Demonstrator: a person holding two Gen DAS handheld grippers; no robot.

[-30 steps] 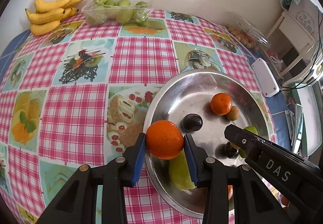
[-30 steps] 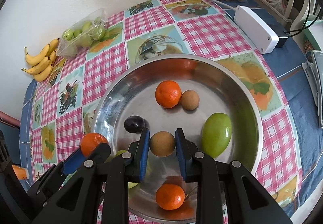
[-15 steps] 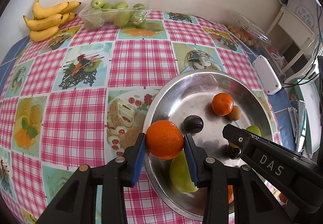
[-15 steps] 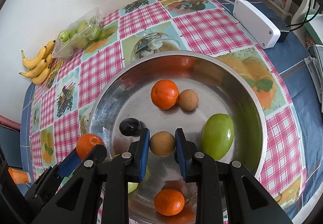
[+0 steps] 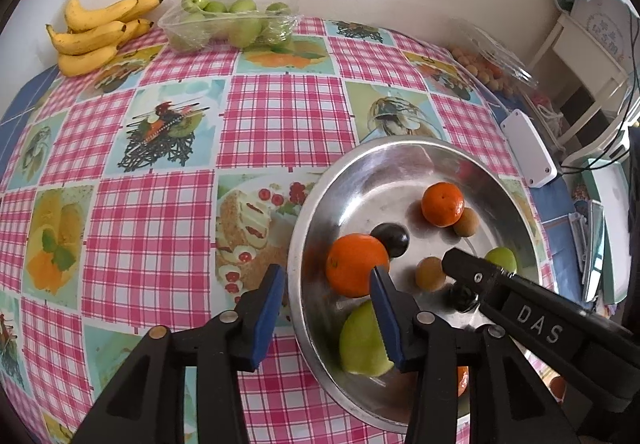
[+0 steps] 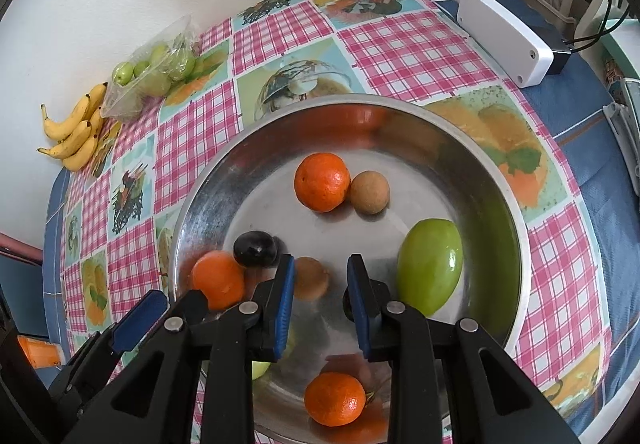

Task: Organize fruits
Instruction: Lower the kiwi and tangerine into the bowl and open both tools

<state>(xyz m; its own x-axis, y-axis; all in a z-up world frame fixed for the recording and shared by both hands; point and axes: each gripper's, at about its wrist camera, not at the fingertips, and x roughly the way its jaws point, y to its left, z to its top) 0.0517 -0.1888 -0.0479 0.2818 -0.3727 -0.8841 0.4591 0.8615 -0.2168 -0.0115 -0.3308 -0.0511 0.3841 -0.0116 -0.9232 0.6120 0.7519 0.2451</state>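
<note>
Checked tablecloth (image 5: pixel 152 228); right gripper (image 5: pixel 468 272) reads "DAS" beside steel bowl (image 5: pixel 384 164).

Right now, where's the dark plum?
Left-wrist view: the dark plum lies on the floor of the steel bowl, on its left half, touching the big orange just above the left claw.

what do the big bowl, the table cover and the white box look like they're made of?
Bowl: metal, likely stainless steel; brushed and shiny, and its wall mirrors orange and green.
Table cover: probably wipe-clean vinyl or oilcloth; printed checks and pictures with a slight sheen. It could be coated fabric.
White box: moulded plastic, matte, with rounded corners and small screw holes.
</note>
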